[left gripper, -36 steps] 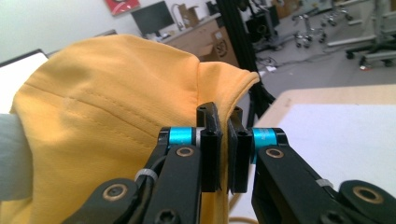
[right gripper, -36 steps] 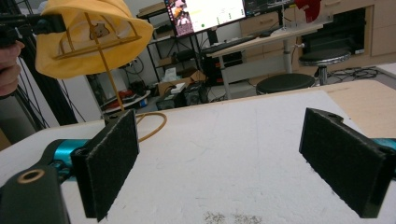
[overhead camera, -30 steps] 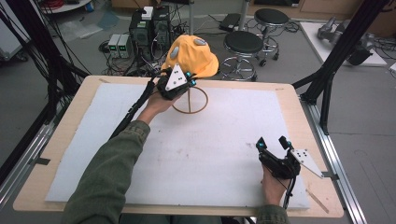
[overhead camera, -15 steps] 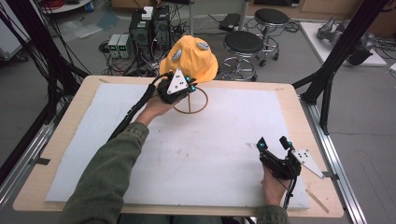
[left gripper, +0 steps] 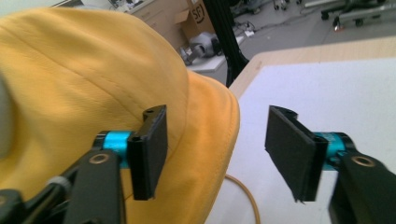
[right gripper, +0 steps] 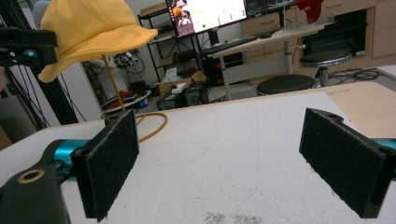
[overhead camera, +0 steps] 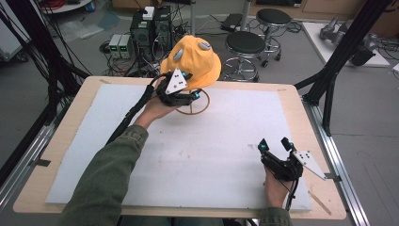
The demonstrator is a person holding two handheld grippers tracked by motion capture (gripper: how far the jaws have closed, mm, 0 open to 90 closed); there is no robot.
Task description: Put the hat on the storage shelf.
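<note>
Now we look over the white table mat (overhead camera: 197,155): at its far edge a yellow bucket hat (overhead camera: 193,61) sits atop a thin wooden stand with a ring base (overhead camera: 200,109). Our left gripper (overhead camera: 186,94) hovers at the brim, jaws spread with the brim's edge between them, not yet pinching. We judge this the reach-to-grasp step; next comes closing on the brim. Our right gripper (overhead camera: 275,145) waits, jaws wide, well apart.
</note>
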